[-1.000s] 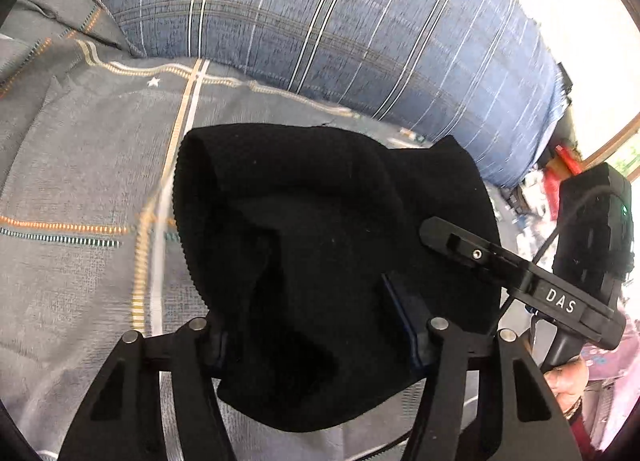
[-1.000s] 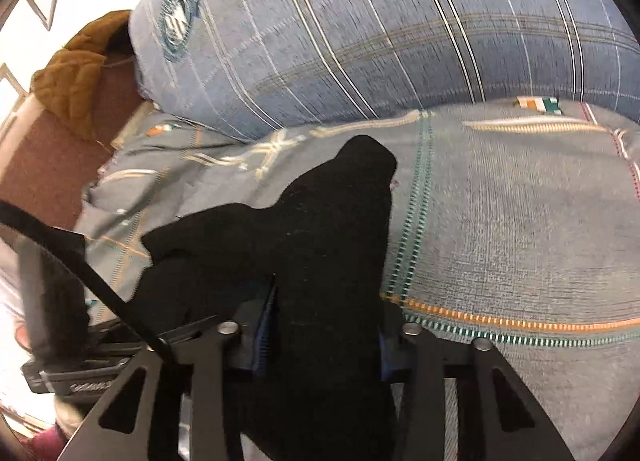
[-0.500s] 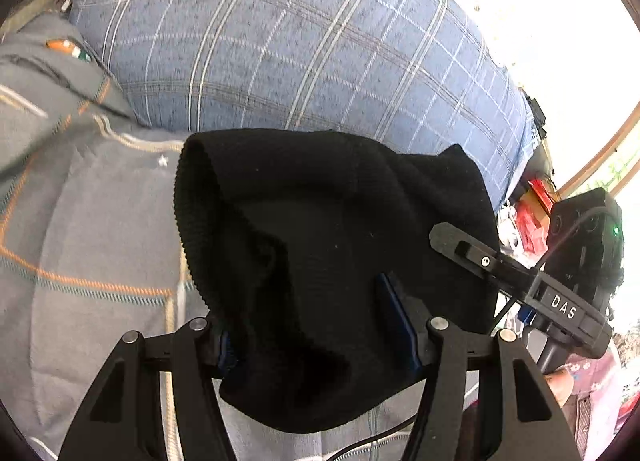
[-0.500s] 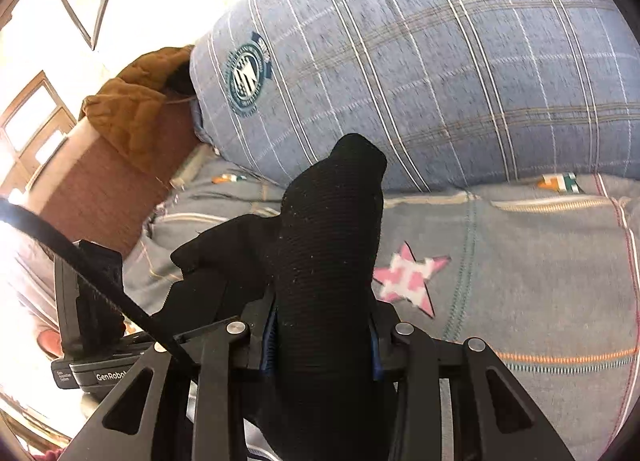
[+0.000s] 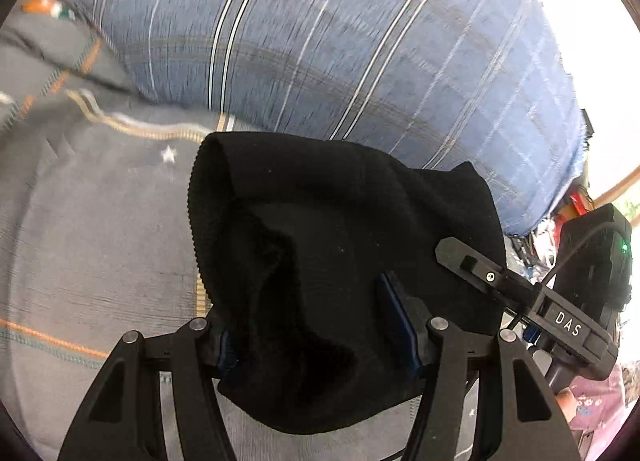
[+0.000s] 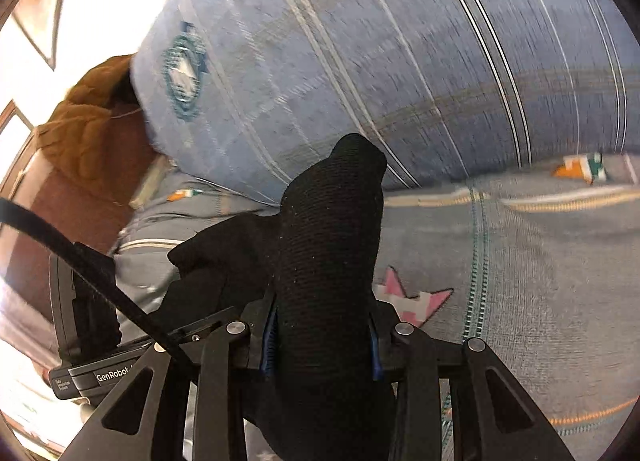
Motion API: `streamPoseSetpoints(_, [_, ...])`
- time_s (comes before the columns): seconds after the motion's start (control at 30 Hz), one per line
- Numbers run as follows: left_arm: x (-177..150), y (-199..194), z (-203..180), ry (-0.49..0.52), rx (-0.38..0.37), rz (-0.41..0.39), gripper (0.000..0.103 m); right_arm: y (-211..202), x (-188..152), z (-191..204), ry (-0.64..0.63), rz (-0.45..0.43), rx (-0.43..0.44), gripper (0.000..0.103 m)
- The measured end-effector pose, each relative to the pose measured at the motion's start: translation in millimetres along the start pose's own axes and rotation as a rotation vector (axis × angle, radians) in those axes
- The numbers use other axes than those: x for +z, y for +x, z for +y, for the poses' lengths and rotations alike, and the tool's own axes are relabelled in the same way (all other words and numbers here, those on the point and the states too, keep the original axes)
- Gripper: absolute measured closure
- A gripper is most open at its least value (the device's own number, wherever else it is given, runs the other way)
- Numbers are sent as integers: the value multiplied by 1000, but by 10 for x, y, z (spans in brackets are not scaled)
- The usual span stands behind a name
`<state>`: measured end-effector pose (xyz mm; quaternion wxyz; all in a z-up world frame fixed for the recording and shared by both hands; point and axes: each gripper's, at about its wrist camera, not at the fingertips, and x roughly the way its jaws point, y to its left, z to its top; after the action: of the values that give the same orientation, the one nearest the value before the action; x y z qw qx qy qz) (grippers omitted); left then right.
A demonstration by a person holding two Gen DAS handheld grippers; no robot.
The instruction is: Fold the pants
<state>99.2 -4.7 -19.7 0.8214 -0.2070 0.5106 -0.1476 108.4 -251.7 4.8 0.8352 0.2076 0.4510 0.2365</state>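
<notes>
Fingers (image 5: 390, 315) of both grippers clamped on black pants (image 5: 340, 241), cloth bunched between

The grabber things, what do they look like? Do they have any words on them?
Both are black, with flat triangle-shaped arms, round silver bolts and blue finger pads. In the left wrist view, the right gripper carries a white "DAS" label, a thin black cable and a small green light. In the right wrist view, the left gripper body reads "GenRobot", and a black strap crosses it.

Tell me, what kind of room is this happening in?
Most likely a bedroom at home: a grey patterned bedspread covers the surface, a big blue plaid pillow lies at its far edge, and a brown quilted garment sits in the corner.
</notes>
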Motion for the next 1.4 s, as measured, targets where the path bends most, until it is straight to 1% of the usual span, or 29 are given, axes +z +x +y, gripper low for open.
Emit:
streamPoseSetpoints(0.1, [-51,199,89,-22,10,33,42,169,-63,-194,46,29,-13,65])
streamPoseSetpoints(0.13, [-78,255,128,-28,16,37,41,207,-84,-246,57,37,-19,65])
streamPoseSetpoints(0.17, [-102,293,172,-36,10,39,38,239,-107,-295,65,39,-26,65])
streamPoseSetpoints(0.27, [-173,293,284,-81,-42,43,35,274,-156,-424,84,39,-18,59])
streamPoseSetpoints(0.3, [-194,272,289,-82,-48,44,35,283,-171,-444,79,41,-30,54])
streamPoseSetpoints(0.33, [-215,235,287,-78,-47,49,35,288,-180,-463,72,40,-46,42])
streamPoseSetpoints(0.37, [-236,185,281,-69,-44,52,35,282,-191,-464,56,37,-81,36])
streamPoseSetpoints(0.4, [-249,114,268,-55,-43,51,35,257,-205,-463,41,34,-104,26])
streamPoseSetpoints(0.5, [-267,-205,197,2,-47,25,35,108,-218,-390,-5,9,-156,25])
streamPoseSetpoints(0.53, [-262,-330,174,19,-55,13,35,35,-217,-360,-21,-11,-174,25])
streamPoseSetpoints(0.6, [-225,-568,156,29,-70,-29,35,-160,-201,-262,-57,-79,-203,25])
streamPoseSetpoints(0.67, [-129,-697,156,-2,-91,-63,35,-308,-149,-156,-76,-129,-189,25])
streamPoseSetpoints(0.7, [-61,-721,160,-31,-114,-74,35,-361,-101,-109,-76,-146,-155,25])
streamPoseSetpoints(0.73, [13,-702,154,-64,-133,-77,35,-372,-50,-70,-69,-148,-115,25])
streamPoseSetpoints(0.77, [80,-658,130,-83,-139,-79,35,-343,23,-36,-52,-135,-46,25])
streamPoseSetpoints(0.8, [140,-594,96,-91,-138,-83,35,-299,65,-20,-32,-121,4,25])
streamPoseSetpoints(0.87, [241,-396,71,-117,-147,-76,35,-110,157,-38,25,-65,114,25])
streamPoseSetpoints(0.9, [274,-280,88,-139,-162,-62,35,-13,181,-62,41,-45,118,25])
streamPoseSetpoints(0.93, [307,-152,140,-172,-162,-43,35,45,187,-75,49,-35,101,25])
streamPoseSetpoints(1.0, [273,44,281,-243,-134,-8,35,206,200,-174,72,-13,47,25])
streamPoseSetpoints(1.03, [253,90,330,-264,-137,1,35,237,186,-216,77,-10,19,26])
streamPoseSetpoints(1.07, [209,134,385,-284,-141,1,36,261,177,-237,79,-6,12,26])
streamPoseSetpoints(1.17, [120,121,424,-273,-161,-33,36,361,99,-293,90,15,15,26])
streamPoseSetpoints(1.27, [72,77,385,-242,-146,-38,36,376,65,-295,80,4,1,26])
streamPoseSetpoints(1.33, [45,19,390,-227,-125,-36,36,320,74,-251,83,-9,9,26])
streamPoseSetpoints(1.4, [-42,-92,429,-223,-99,-45,36,144,43,-167,63,-35,2,26])
